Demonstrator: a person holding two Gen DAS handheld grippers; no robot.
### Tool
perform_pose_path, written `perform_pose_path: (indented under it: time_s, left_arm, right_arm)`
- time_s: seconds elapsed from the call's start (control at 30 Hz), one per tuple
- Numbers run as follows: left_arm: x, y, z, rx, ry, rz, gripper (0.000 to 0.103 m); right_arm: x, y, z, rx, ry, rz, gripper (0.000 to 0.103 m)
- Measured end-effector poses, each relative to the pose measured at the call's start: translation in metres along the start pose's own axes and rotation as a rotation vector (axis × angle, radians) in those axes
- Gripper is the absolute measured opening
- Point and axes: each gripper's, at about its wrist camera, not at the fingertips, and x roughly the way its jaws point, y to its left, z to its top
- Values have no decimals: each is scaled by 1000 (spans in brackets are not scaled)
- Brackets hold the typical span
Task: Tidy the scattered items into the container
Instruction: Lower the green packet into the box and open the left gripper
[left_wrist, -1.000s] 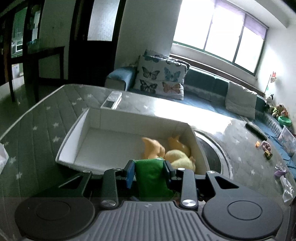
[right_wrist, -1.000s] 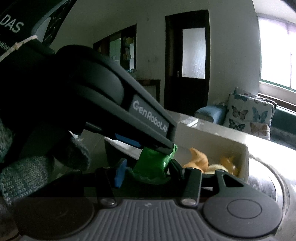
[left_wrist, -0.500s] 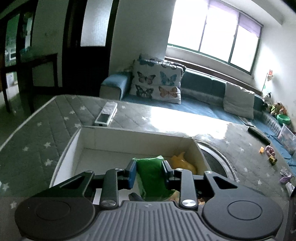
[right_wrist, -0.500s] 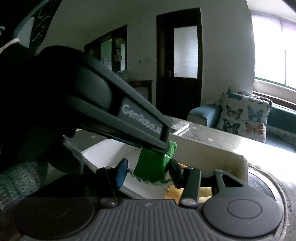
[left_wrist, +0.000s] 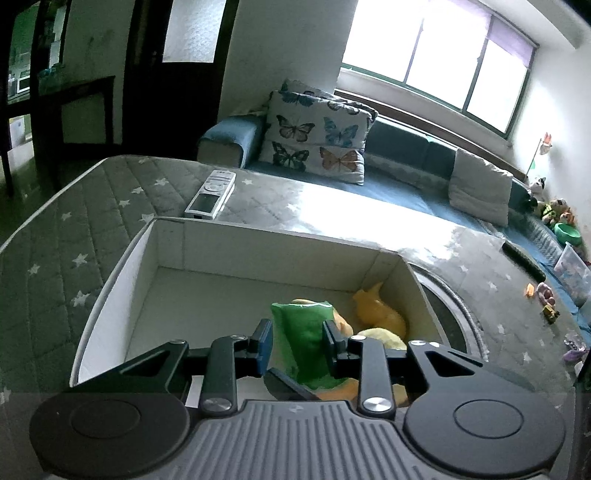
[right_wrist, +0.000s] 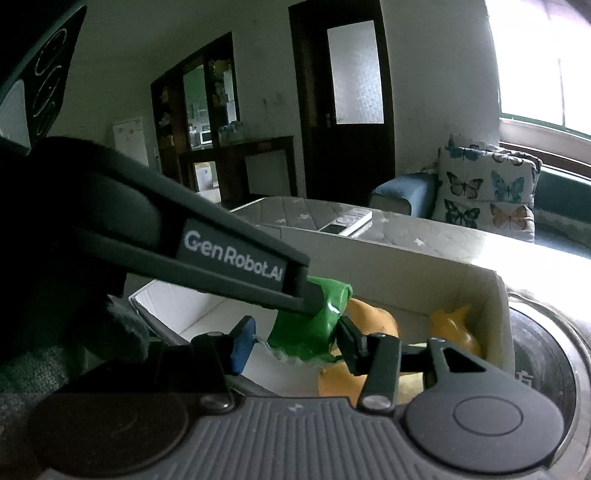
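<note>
A glossy green pouch (left_wrist: 301, 332) hangs over the right half of the white cardboard box (left_wrist: 258, 251). In the left wrist view my left gripper (left_wrist: 297, 343) is shut on its sides. In the right wrist view my right gripper (right_wrist: 295, 343) is shut on the same pouch (right_wrist: 310, 328) from lower down. The left gripper's finger (right_wrist: 236, 258) comes in from the left, its tip on the pouch's top. Orange toys (left_wrist: 376, 310) and a yellow one (left_wrist: 384, 338) lie in the box's right corner, under and beside the pouch.
The box sits on a grey star-patterned mat (left_wrist: 74, 229). A white remote (left_wrist: 210, 194) lies just behind it and a dark round disc (left_wrist: 447, 310) is at its right. A black remote (left_wrist: 524, 258) and small toys (left_wrist: 546, 295) lie far right. A gloved hand (right_wrist: 37, 362) is at lower left.
Both grippers have moved forward with the green pouch, from the box's near rim to over its inside. The left jaws have narrowed onto the pouch.
</note>
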Motion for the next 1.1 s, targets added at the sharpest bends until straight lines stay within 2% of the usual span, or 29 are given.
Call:
perform_pose_path:
  time_s: [0.33,0.43,1.0,1.03,1.1]
  left_arm:
    - [-10,-9,-7,15,-16,2,32]
    - [-13,-11,-9,17,-22,7,32]
    - [-29,-14,-17,11,-45,24,34]
    - [-31,-15,-18,15,-48,23,34]
    - [-34,-19,-21,24,-51,25,34]
  right_arm:
    - [-19,-3,-4,5,-4,-6,51]
    - [-24,-3,-4,3,-9,-11,54]
    - [-55,-3,-9,-7,-30,-36,55]
    - [-59,-3,-11,-11,-30,-39,55]
    - [-67,-3,-15,-20,-31,-48,63]
